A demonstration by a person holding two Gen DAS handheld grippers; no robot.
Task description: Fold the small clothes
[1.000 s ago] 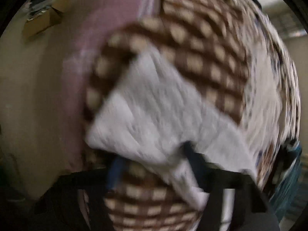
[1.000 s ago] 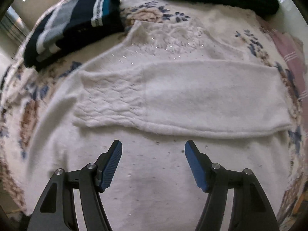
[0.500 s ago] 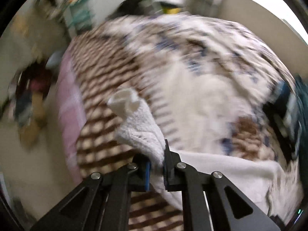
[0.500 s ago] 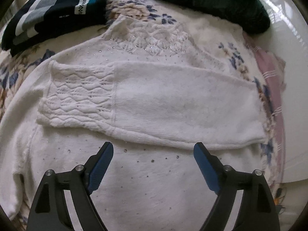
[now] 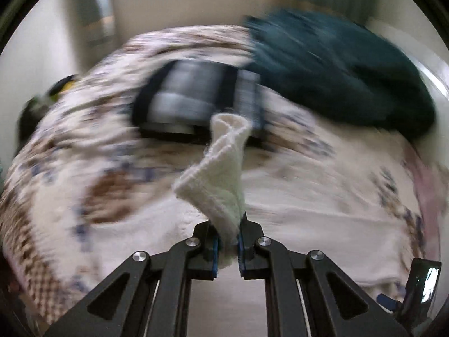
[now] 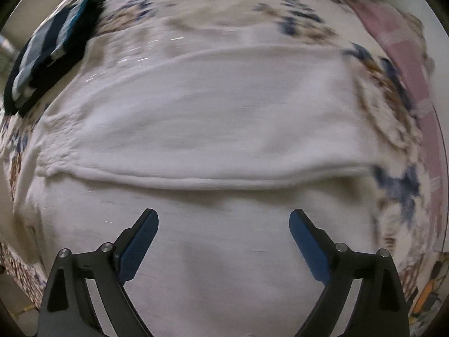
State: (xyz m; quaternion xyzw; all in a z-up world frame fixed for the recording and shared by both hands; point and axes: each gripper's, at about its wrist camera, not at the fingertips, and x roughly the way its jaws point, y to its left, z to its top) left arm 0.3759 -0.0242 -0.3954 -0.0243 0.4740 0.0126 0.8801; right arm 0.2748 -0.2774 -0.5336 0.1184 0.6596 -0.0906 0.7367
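Already one sleeve (image 6: 213,129) lies folded across the chest of the white sweater (image 6: 224,252), which is spread flat on the flowered bedspread (image 6: 303,19). I judge the fold about half made: the other sleeve (image 5: 221,185) is pinched by its cuff in my left tongs (image 5: 228,245), lifted clear of the bed, and the body is not yet doubled over. Its knit looks soft and thick, with a cabled panel and tiny sparkles near the neck. My right tongs (image 6: 223,241) point down over the hem, jaws opening, nothing between them. Beyond lie a striped garment (image 5: 193,98) and a teal one (image 5: 336,67).
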